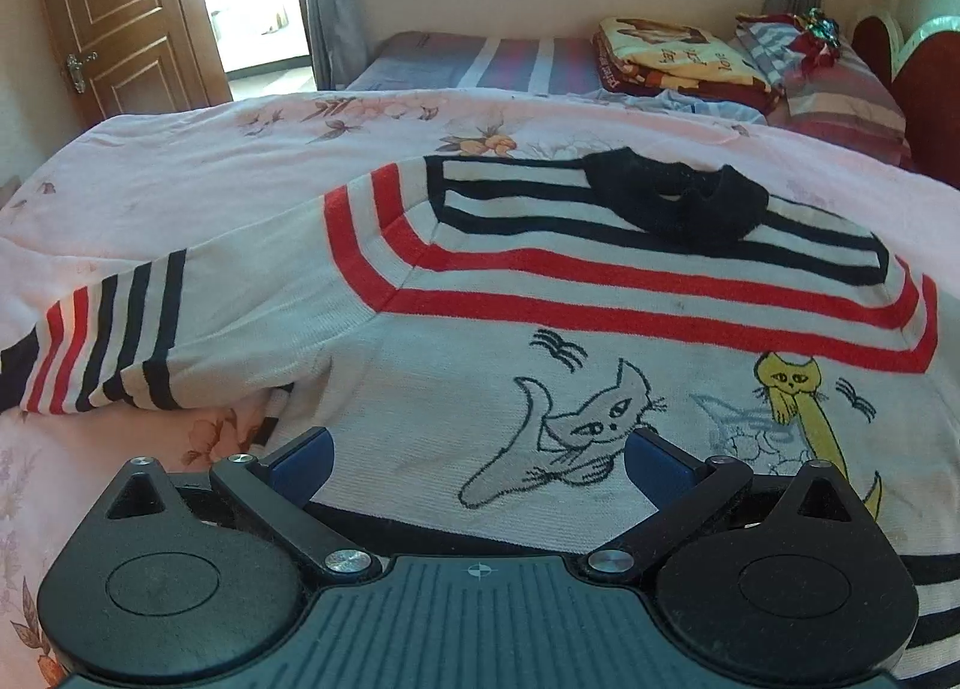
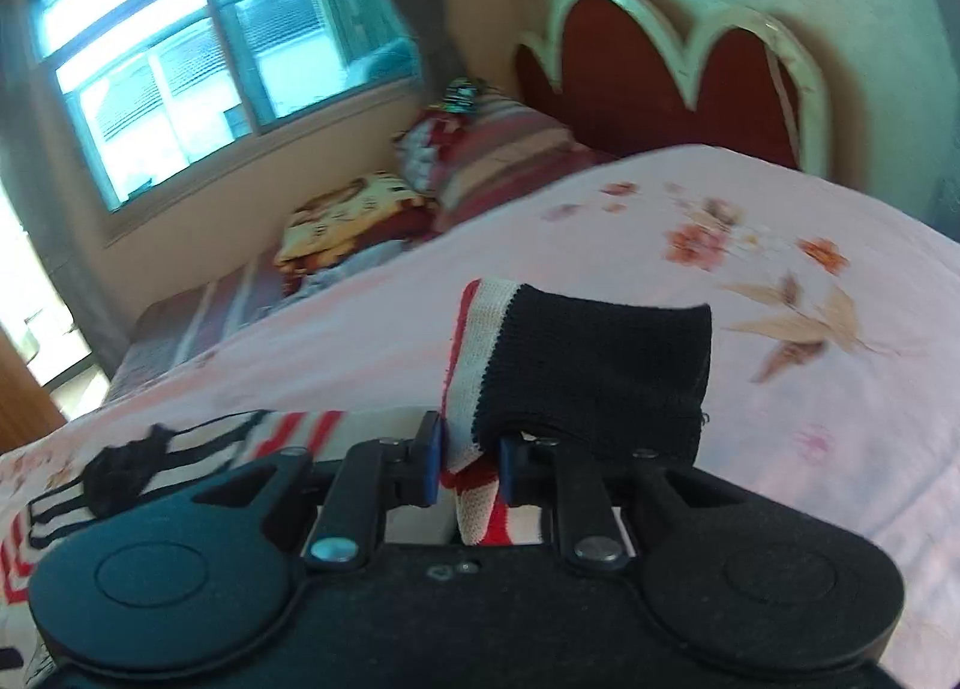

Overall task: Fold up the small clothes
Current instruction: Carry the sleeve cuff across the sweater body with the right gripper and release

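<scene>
Lying flat, striped cat sweater (image 1: 540,293)

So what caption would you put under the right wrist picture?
Right gripper clamps the sweater's black-cuffed sleeve above the pink floral bedspread.

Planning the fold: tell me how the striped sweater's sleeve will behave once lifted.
Probably floppy: the sleeve cuff bends limply above the right gripper that pinches it. Likely light, since the sweater is a thin knit lying flat on the bedspread. The ribbed texture should resist slipping. The left gripper is open.
</scene>
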Demonstrator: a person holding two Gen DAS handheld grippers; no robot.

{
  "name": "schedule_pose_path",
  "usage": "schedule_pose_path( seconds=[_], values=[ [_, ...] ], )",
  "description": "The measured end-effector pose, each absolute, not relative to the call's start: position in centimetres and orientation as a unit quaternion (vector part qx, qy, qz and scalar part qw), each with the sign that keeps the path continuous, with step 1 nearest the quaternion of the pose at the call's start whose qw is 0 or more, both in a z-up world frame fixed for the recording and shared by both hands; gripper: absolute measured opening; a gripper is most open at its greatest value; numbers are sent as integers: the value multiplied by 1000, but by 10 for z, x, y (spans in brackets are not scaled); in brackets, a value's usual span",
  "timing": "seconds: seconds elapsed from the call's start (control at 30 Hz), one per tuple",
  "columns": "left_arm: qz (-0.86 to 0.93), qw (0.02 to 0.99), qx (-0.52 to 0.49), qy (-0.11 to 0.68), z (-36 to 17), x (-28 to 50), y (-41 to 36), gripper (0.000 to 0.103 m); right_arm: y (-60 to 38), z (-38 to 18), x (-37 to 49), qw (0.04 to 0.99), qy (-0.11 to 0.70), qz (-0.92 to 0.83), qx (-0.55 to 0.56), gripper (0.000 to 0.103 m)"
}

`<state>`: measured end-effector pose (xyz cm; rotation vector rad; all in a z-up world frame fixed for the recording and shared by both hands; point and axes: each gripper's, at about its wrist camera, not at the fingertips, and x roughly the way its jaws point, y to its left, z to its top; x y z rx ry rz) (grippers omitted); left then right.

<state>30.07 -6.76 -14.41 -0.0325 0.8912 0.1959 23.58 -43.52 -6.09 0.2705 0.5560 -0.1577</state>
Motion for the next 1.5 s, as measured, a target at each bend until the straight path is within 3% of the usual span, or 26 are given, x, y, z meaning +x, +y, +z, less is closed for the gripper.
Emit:
schedule_pose_path(
  seconds=[0.23, 0.37, 0.47, 0.67, 0.93, 0.97, 1.0, 1.07, 1.2, 1.23, 1.27, 1.37, 1.43, 1.5],
  values=[
    [94, 899, -20, 428, -133, 301, -32, 103, -288, -78, 277, 931, 339, 84, 105, 19],
    [56, 897, -65, 433, -142, 308, -12, 103, -231, -117, 293, 904, 399, 120, 94, 27],
    [-3, 887, -102, 449, -155, 319, -10, 103, -210, -124, 281, 902, 409, 114, 78, 43],
    [-120, 858, -162, 472, -173, 345, -35, 103, -246, -84, 229, 928, 358, 64, 81, 62],
    [-137, 830, -215, 496, -197, 363, -54, 102, -312, -98, 198, 927, 366, -39, 78, 63],
    [-143, 833, -219, 488, -197, 362, -57, 90, -316, -102, 198, 925, 368, -45, 84, 63],
    [-163, 831, -233, 479, -199, 362, -58, 51, -319, -105, 197, 924, 368, -49, 87, 63],
    [-171, 801, -274, 504, -211, 366, -60, 25, -320, -110, 198, 925, 368, -56, 83, 63],
    [-160, 816, -268, 486, -216, 361, -71, 25, -322, -118, 209, 925, 368, -78, 49, 63],
    [-158, 824, -265, 476, -213, 360, -74, 22, -323, -121, 214, 925, 369, -84, 42, 63],
    [-158, 832, -261, 463, -209, 360, -76, 11, -326, -124, 218, 923, 371, -90, 37, 63],
    [-159, 851, -260, 428, -187, 362, -73, 11, -331, -133, 234, 919, 379, -105, 39, 61],
    [-153, 863, -258, 406, -171, 364, -60, 11, -333, -135, 241, 918, 380, -102, 43, 53],
    [-138, 874, -256, 390, -159, 366, -38, 11, -331, -135, 247, 920, 377, -91, 51, 37]
  ],
)
